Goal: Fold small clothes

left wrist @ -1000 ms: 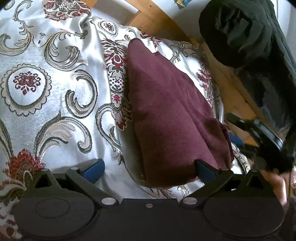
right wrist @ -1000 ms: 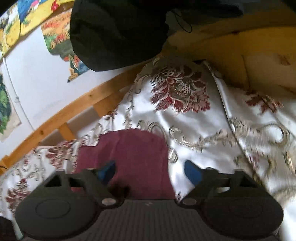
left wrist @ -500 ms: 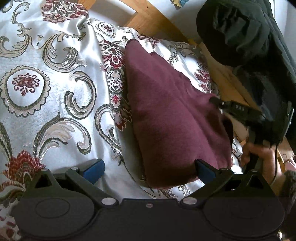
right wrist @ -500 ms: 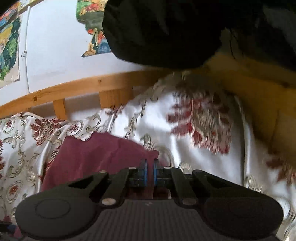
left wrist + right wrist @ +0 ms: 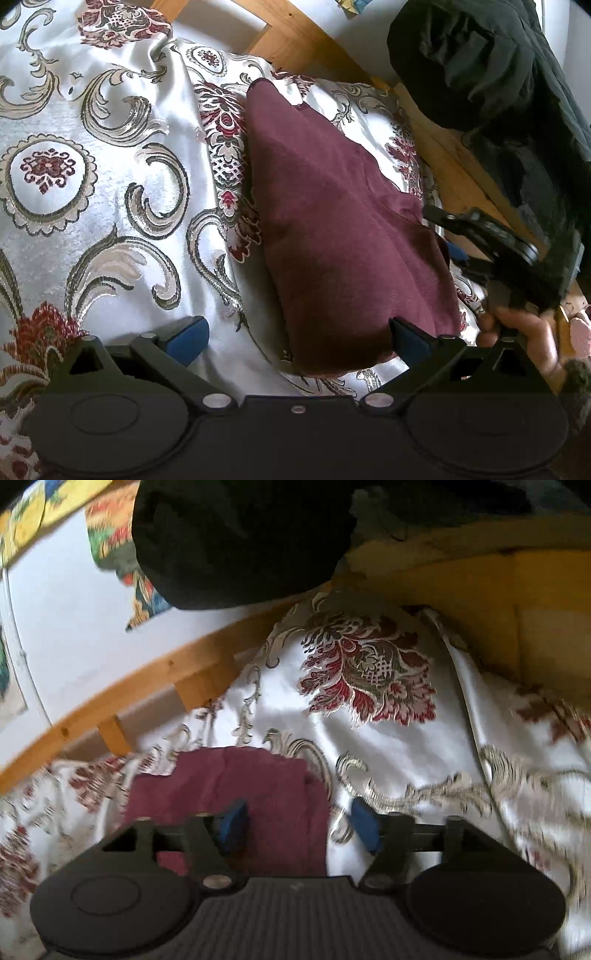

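A folded maroon cloth [image 5: 332,229] lies on the patterned satin bedspread [image 5: 110,184], running from the far corner toward me. My left gripper [image 5: 295,336] is open just above the spread, and the cloth's near end lies between its fingers, close to the right fingertip [image 5: 406,338]. My right gripper [image 5: 299,827] has its jaws opening; the cloth [image 5: 240,786] lies under the left pad [image 5: 232,827], its right edge between the pads, neither pressing on it. In the left wrist view the right gripper [image 5: 450,236] sits at the cloth's right edge, held by a hand [image 5: 517,332].
A wooden bed rail [image 5: 147,686] runs along the far side, with a white wall and colourful posters [image 5: 110,546] behind it. A dark jacket [image 5: 498,74] hangs over the bed's corner, above the cloth's far end. Bare bedspread stretches to the left [image 5: 55,166].
The right gripper closed at the cloth's right edge half a second ago and now stands apart again, drawn back slightly. The left gripper and the cloth look unchanged.
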`<action>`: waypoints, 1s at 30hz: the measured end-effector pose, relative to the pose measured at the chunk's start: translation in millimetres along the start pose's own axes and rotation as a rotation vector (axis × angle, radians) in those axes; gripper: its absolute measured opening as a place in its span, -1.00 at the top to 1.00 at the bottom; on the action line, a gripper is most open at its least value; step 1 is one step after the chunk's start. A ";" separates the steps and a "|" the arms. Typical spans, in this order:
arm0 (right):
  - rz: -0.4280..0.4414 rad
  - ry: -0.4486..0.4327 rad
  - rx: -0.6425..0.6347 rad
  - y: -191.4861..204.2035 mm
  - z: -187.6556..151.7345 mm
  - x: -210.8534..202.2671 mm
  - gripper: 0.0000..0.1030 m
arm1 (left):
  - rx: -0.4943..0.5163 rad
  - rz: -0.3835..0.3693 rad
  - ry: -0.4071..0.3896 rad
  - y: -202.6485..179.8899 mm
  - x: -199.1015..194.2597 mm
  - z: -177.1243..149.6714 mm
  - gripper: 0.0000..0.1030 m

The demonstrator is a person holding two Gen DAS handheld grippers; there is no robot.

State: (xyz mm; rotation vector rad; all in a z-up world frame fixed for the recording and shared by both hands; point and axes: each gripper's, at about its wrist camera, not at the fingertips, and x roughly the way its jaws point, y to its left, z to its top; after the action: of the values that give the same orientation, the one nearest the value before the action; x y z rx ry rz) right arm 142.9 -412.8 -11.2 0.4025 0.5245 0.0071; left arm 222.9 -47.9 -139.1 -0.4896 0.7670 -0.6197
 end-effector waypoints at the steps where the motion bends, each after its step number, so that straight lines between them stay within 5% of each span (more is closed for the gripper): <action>1: 0.019 -0.004 0.016 0.4 -3.2 -6.1 -0.66 | 0.001 0.000 0.000 -0.1 0.0 0.0 -0.99; 6: 0.041 0.054 0.040 4.8 -18.7 -14.3 -0.78 | 0.001 0.001 0.000 -0.3 0.0 -0.1 -0.99; 10: -0.068 0.115 -0.076 12.9 -38.6 -7.9 -0.81 | 0.001 0.002 -0.001 -0.5 -0.1 -0.2 -0.99; 17: -0.096 0.097 -0.191 20.4 -67.9 -10.8 -0.98 | 0.015 0.006 -0.003 -0.9 0.2 -0.4 -0.99; 30: -0.046 0.035 -0.163 9.8 -79.0 -16.6 -0.98 | 0.026 0.005 -0.003 -0.2 1.5 0.2 -0.99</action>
State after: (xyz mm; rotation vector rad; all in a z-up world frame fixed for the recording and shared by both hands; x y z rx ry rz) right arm 90.9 -376.1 -61.8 0.2312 0.5630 0.0129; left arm 223.8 -49.0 -139.6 -0.4648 0.7561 -0.6229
